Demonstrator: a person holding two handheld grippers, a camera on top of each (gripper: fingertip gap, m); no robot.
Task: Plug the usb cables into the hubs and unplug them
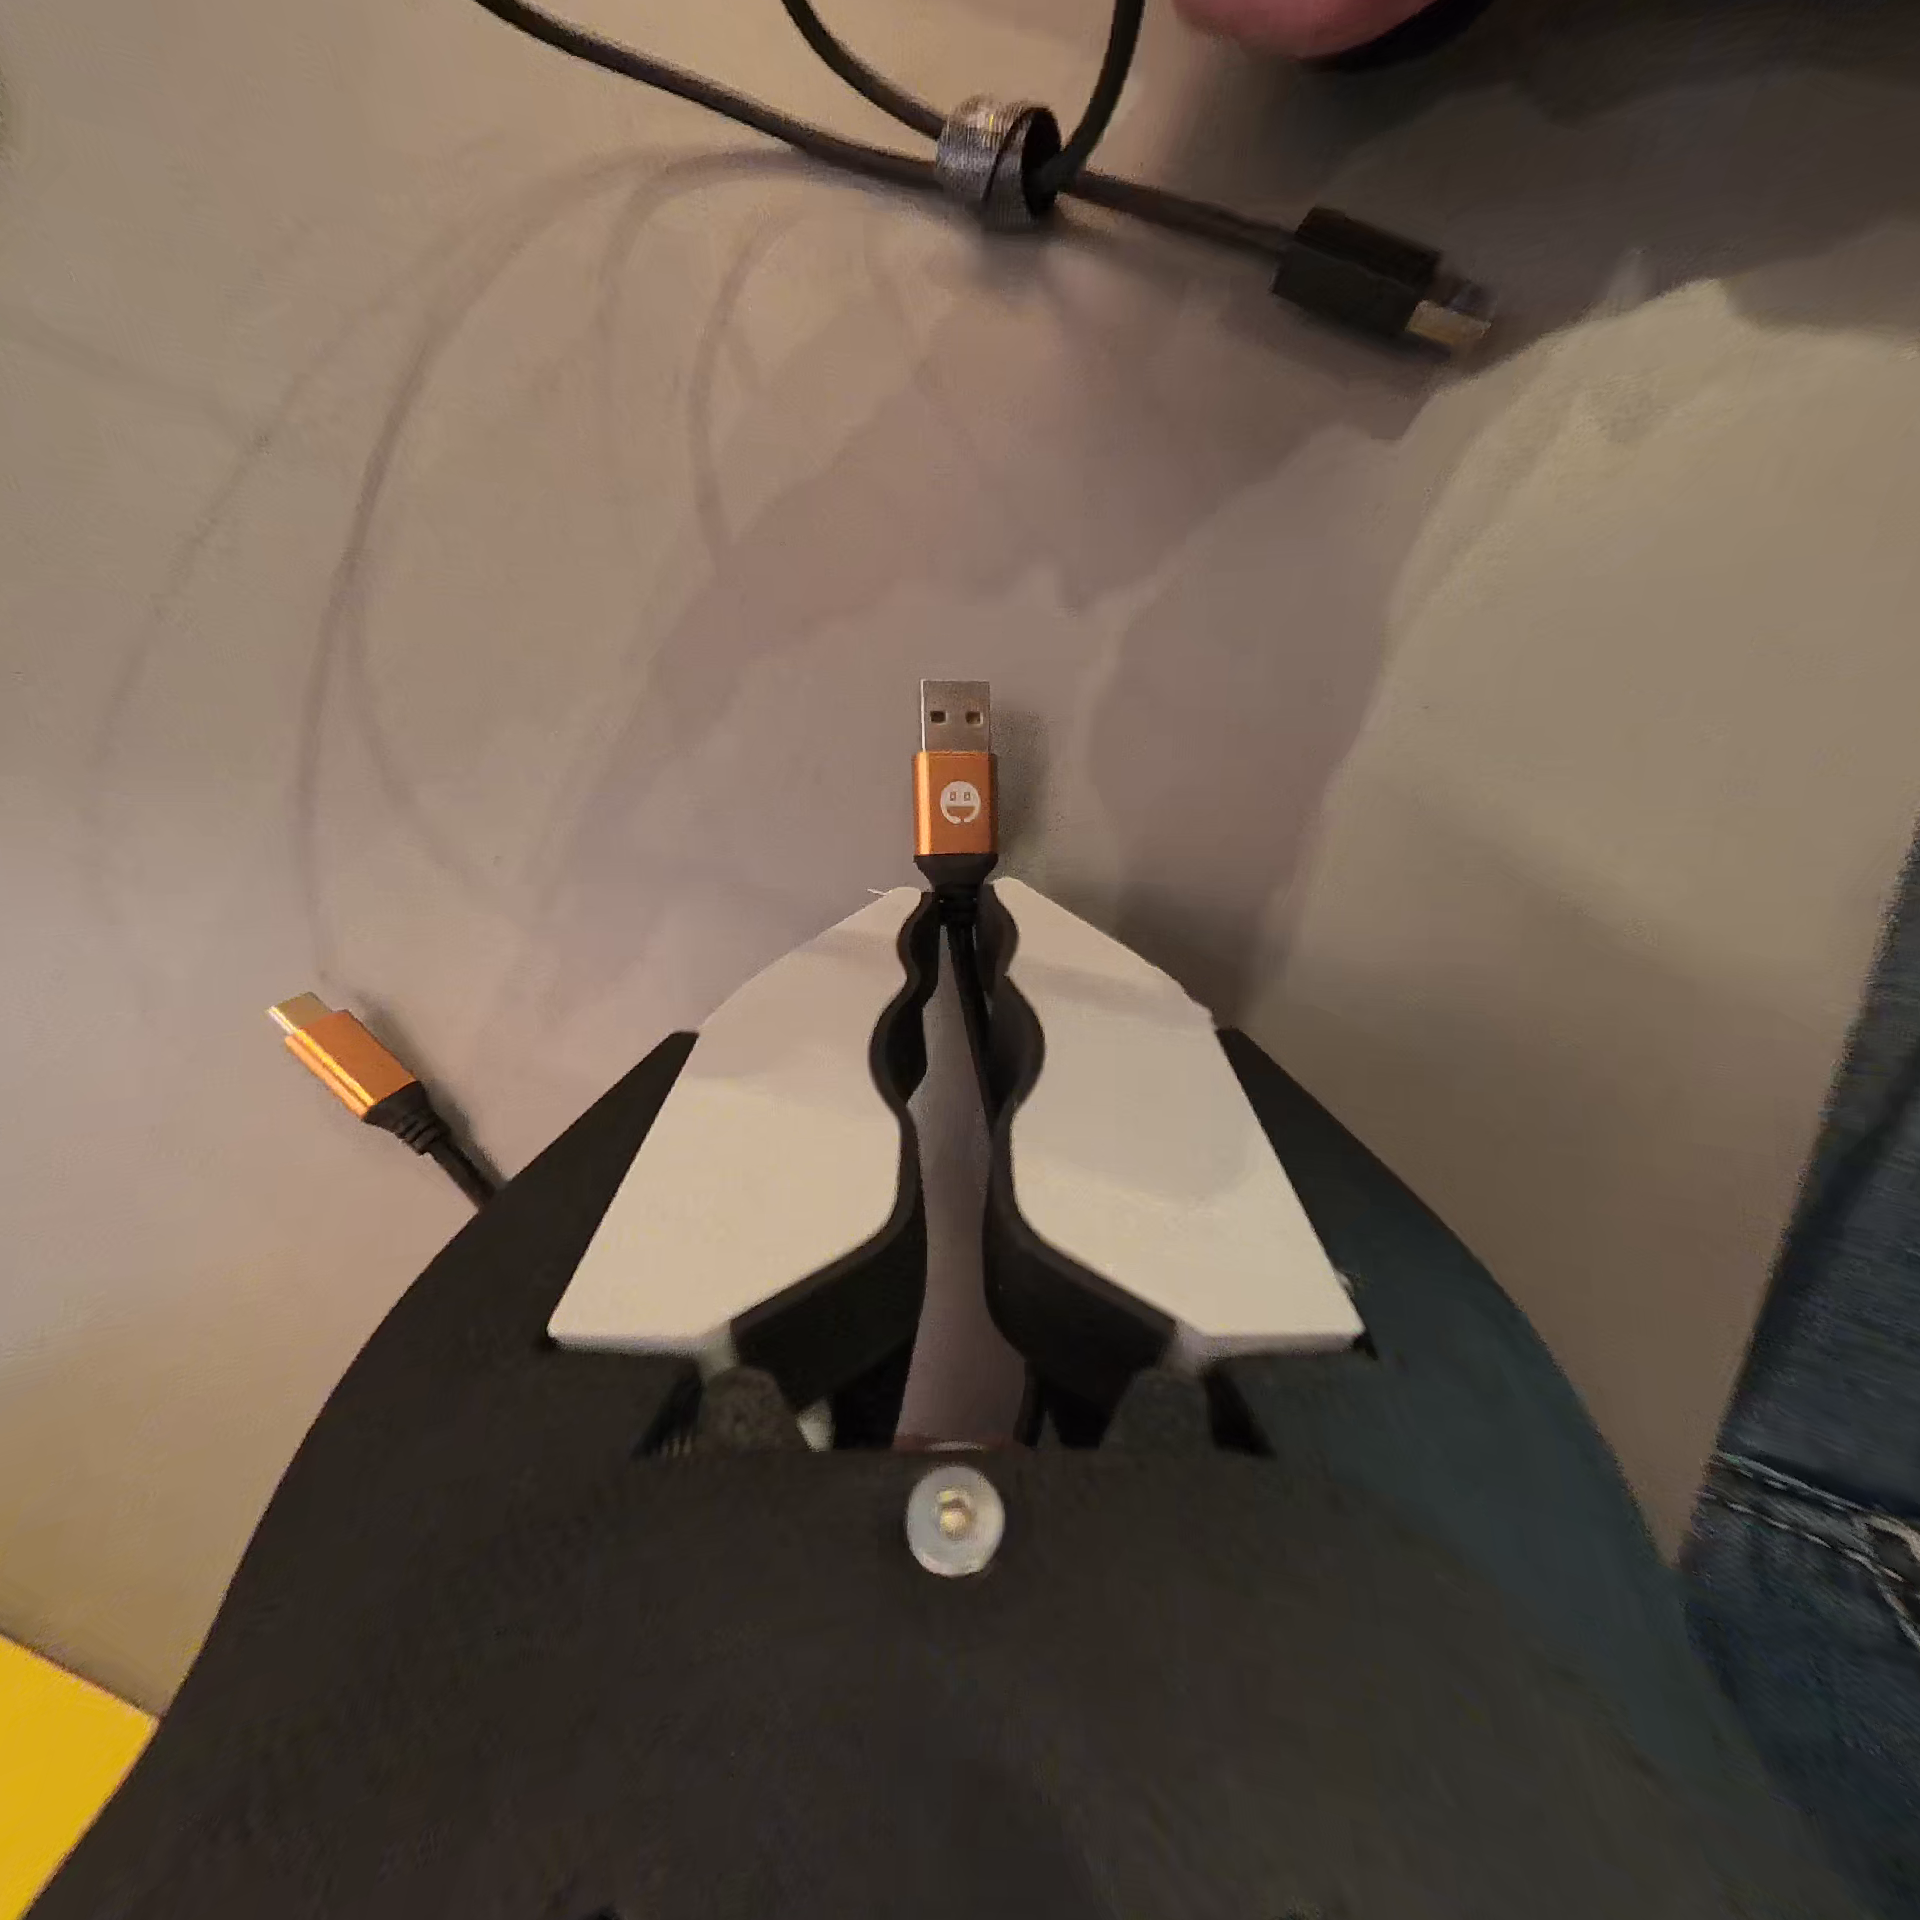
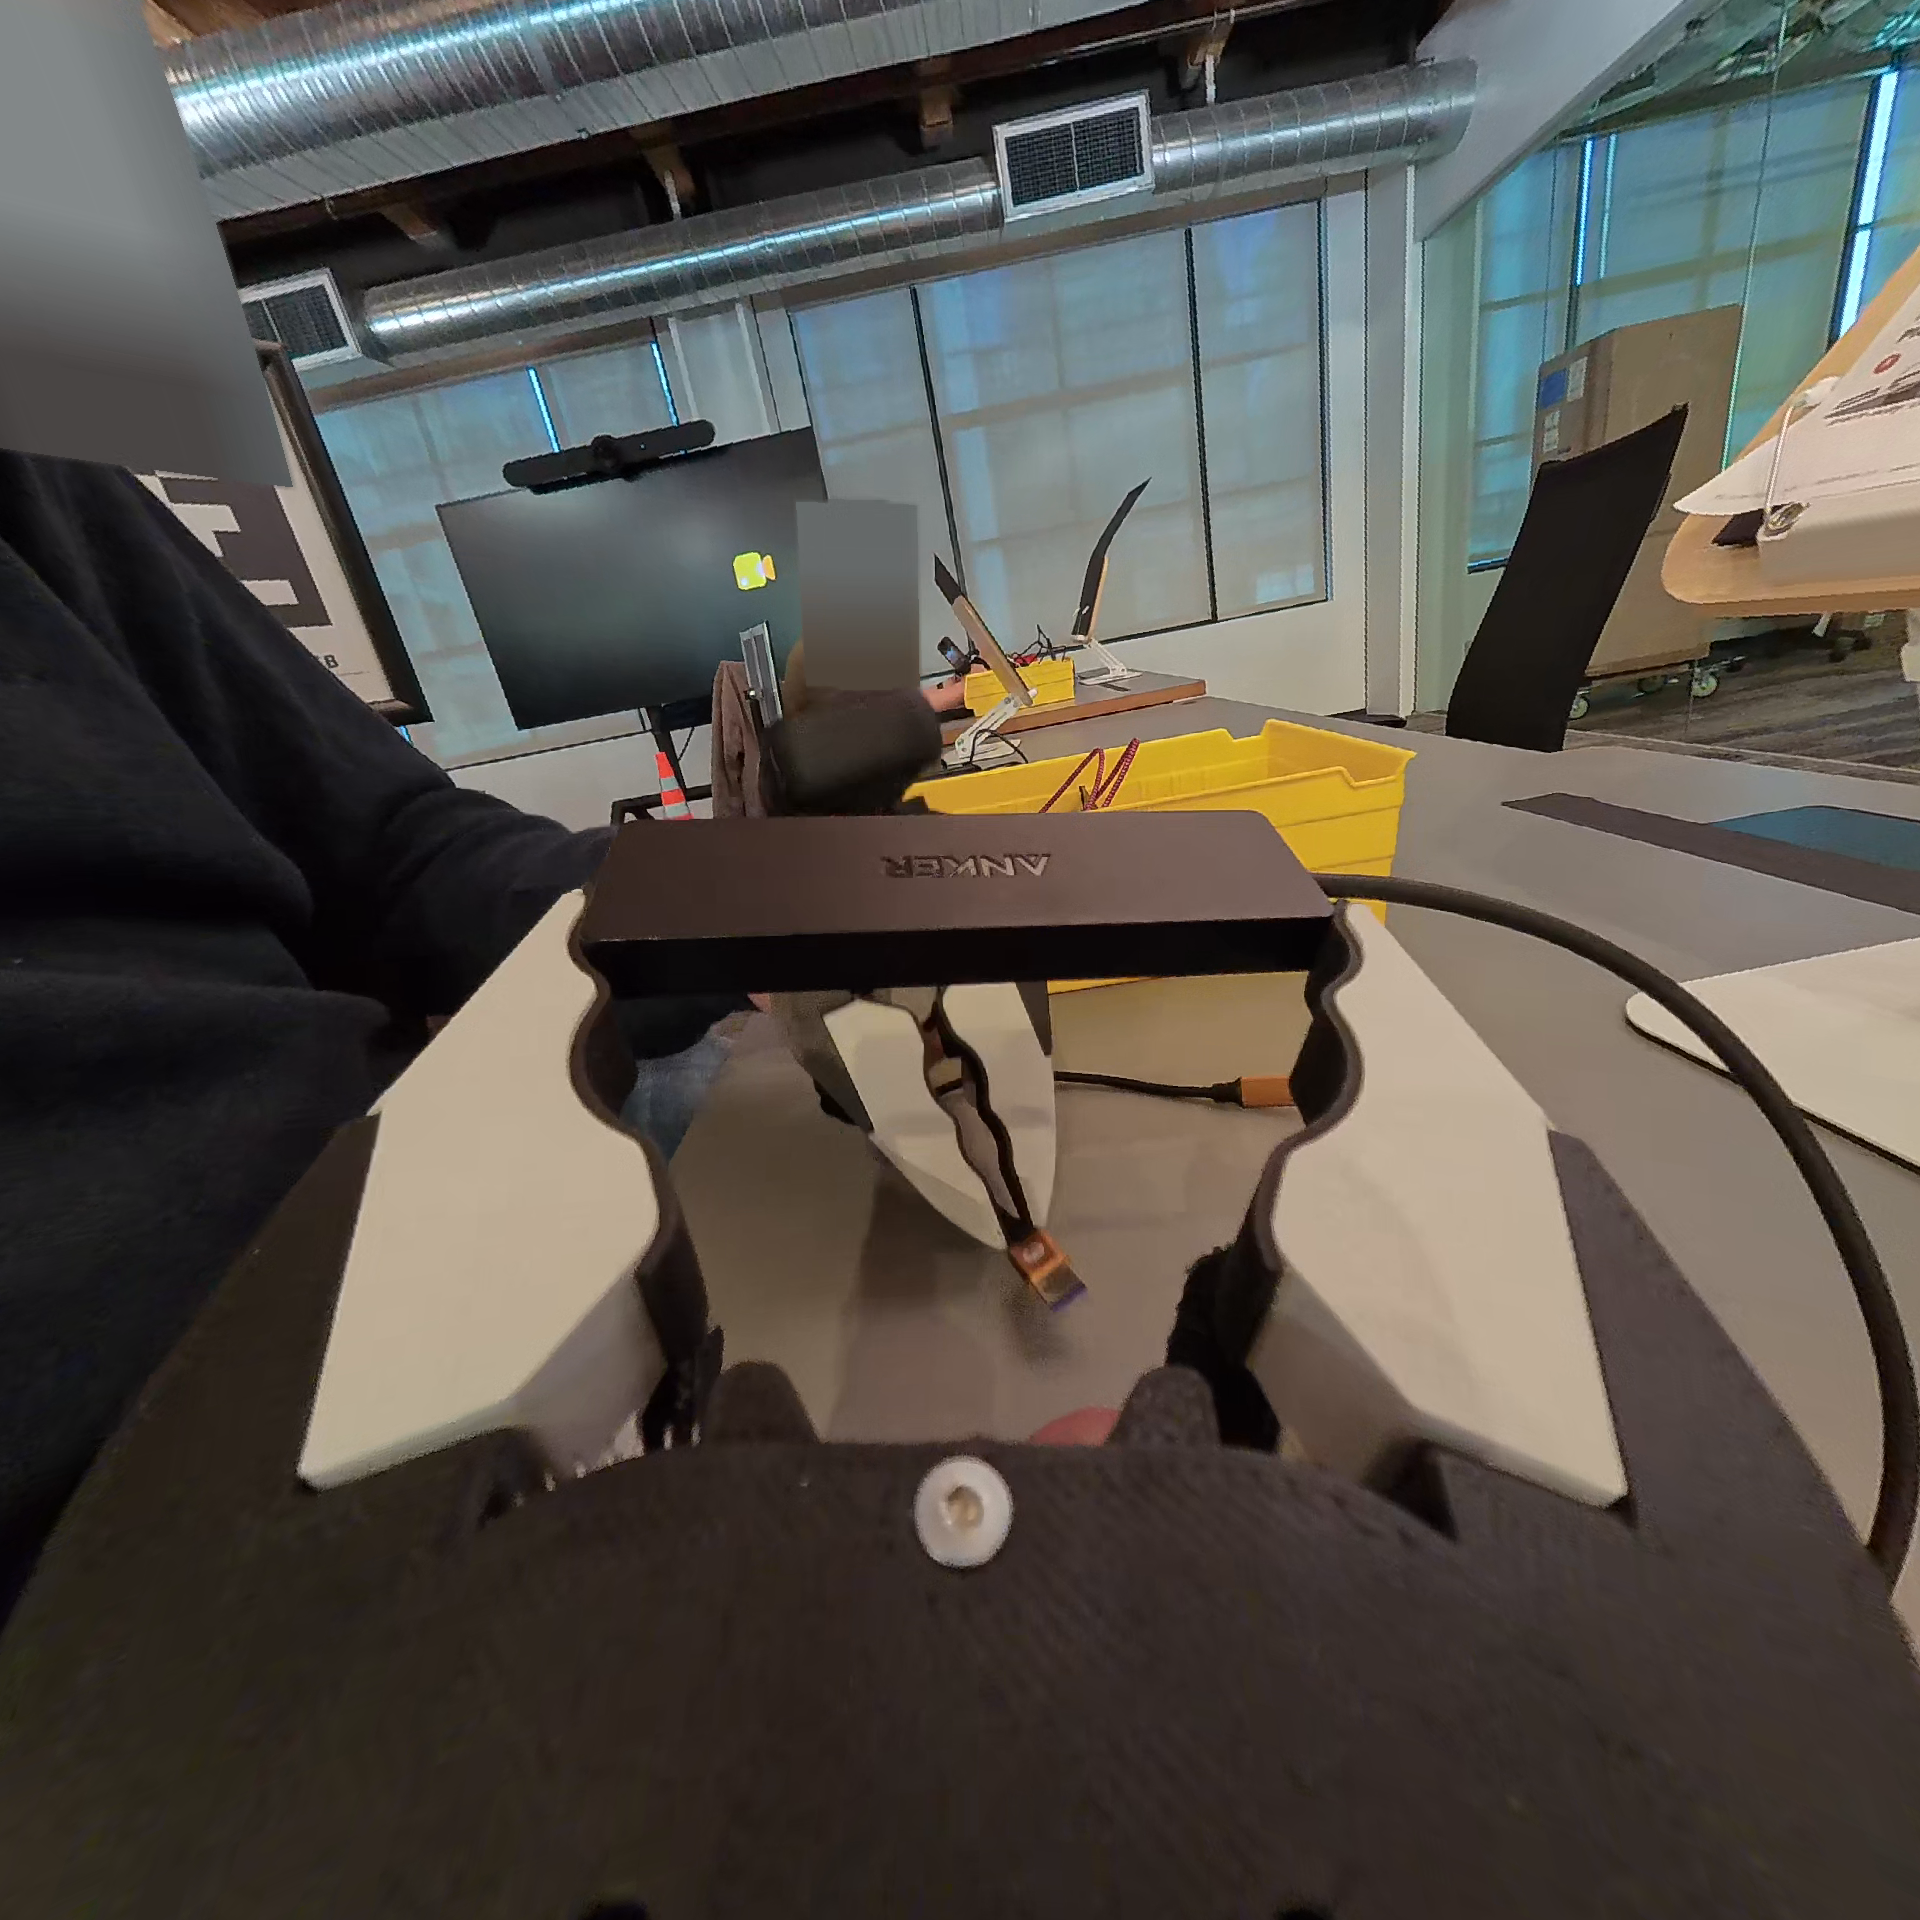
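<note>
My left gripper (image 1: 954, 891) is shut on the black cord just behind an orange USB-A plug (image 1: 955, 774), which sticks out past the fingertips above the grey table (image 1: 468, 520). The cable's other end, an orange USB-C plug (image 1: 343, 1058), lies at the left. My right gripper (image 2: 961, 951) is shut on a black USB hub (image 2: 951, 904), held flat and crosswise between the fingertips above the table. Under the hub, the right wrist view shows the left gripper (image 2: 1023, 1231) with the orange plug (image 2: 1051, 1273) pointing toward the camera. The hub's black cord (image 2: 1662, 997) loops off to the right.
A bundled black cable with a grey strap (image 1: 997, 161) and its plugs (image 1: 1371, 281) lies at the far side. A yellow bin (image 2: 1247, 800) stands behind the hub. A white pad (image 2: 1808, 1039) lies at the right. A person's dark sleeve (image 2: 187, 883) and jeans (image 1: 1829, 1455) are close by.
</note>
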